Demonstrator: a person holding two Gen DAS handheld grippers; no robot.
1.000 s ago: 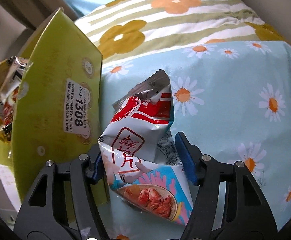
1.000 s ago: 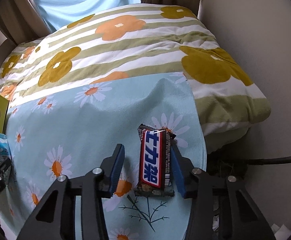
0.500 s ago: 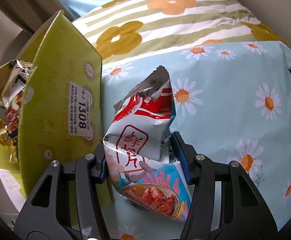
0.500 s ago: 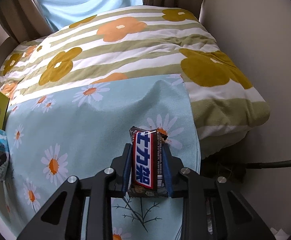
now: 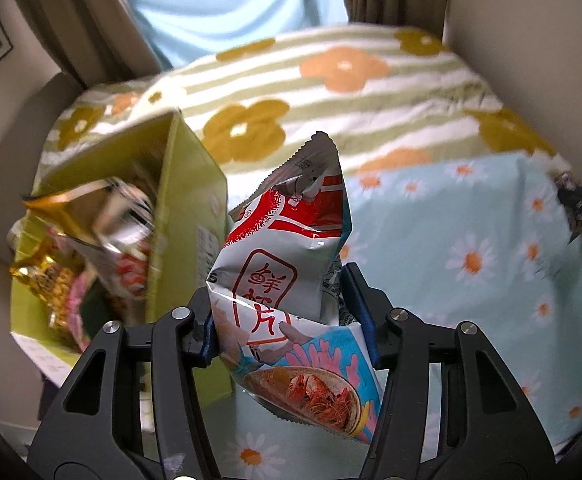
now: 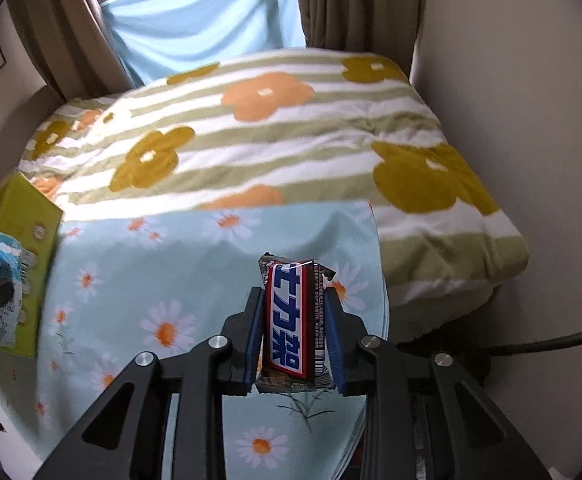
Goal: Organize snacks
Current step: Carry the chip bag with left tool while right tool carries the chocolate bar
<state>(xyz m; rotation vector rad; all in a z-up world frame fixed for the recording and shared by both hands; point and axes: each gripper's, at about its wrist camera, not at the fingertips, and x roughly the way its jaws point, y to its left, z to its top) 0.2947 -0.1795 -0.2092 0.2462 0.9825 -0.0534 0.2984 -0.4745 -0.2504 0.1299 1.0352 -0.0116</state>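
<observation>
Both lifted: prawn-cracker bag (image 5: pixel 287 280), chocolate bar (image 6: pixel 293 320).

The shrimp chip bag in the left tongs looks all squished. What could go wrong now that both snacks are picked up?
1. The shrimp chip bag is crumpled between the left tongs; the chips inside might get crushed.
2. The green box already looks stuffed with snack packets, so the bag may not fit, or may push one out.
3. The right tongs pinch the chocolate bar by its narrow sides; it could twist or slip loose.
</observation>
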